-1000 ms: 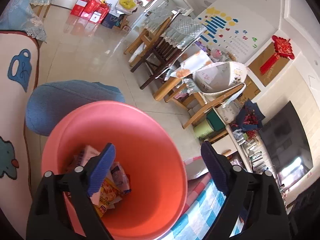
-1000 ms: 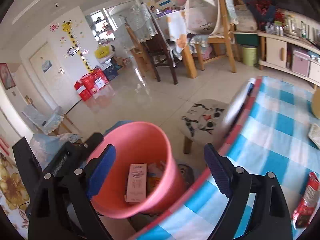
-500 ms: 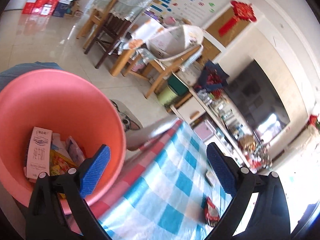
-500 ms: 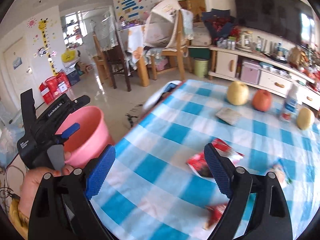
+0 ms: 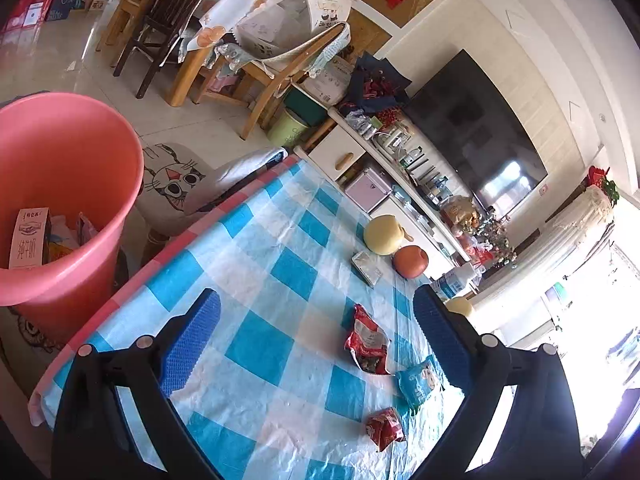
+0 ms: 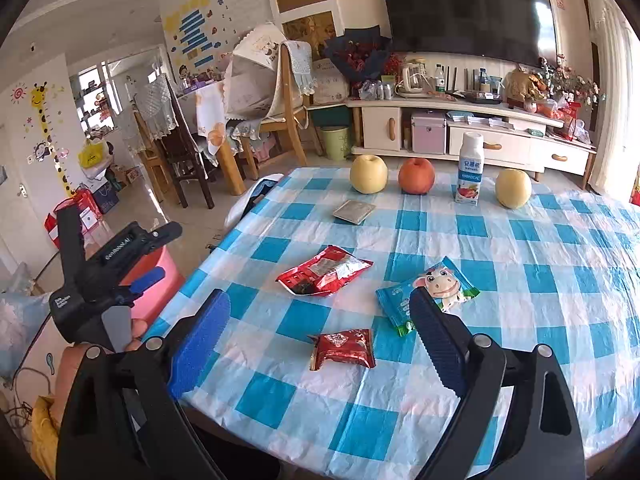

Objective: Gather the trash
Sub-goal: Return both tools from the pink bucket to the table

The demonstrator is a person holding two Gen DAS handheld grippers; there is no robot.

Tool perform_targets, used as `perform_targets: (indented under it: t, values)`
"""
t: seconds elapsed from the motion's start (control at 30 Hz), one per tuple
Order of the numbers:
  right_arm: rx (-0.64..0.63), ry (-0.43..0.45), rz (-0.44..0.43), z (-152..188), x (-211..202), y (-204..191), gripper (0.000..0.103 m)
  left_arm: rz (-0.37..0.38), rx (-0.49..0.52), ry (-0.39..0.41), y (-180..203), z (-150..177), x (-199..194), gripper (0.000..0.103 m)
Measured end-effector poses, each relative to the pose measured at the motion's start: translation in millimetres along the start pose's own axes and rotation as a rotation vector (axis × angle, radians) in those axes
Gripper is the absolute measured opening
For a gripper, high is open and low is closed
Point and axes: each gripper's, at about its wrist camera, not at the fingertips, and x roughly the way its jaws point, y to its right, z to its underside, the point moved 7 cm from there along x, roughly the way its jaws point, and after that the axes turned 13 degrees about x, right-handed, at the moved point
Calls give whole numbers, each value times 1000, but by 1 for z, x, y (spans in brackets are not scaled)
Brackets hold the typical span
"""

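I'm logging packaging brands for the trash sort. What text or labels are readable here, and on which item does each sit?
"安慕希" and "AMBROSIAL": on the white yogurt bottle.
Vertical Chinese print, partly legible, seemingly "纯牛奶": on the carton in the pink bin.
White lettering, too blurred to read: on the body of the left hand-held gripper.
Print on the red wrappers and blue cow packet: too small to read.

In the right wrist view the left tool (image 6: 154,256) covers most of the pink bin (image 6: 158,284), so its contents cannot be seen. The right tool's (image 6: 320,334) finger (image 6: 436,340) hides a corner of the blue cow packet (image 6: 430,290). The left wrist view crops the bin (image 5: 60,184) at its edge, and print on the carton (image 5: 28,238) inside is too small to read.
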Motion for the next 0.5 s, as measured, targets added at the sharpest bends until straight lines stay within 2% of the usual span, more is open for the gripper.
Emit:
perform_targets:
  t: [0.17, 0.33, 0.5]
  values:
    - [-46, 15, -30, 2, -18, -23, 90, 9, -3, -14, 2, 6, -2, 97]
    - [-96, 17, -59, 2, -29, -53, 90, 8, -18, 12, -7, 2, -9, 97]
    - [-108, 33, -72, -7, -42, -64, 91, 12, -32, 18, -8, -1, -8, 97]
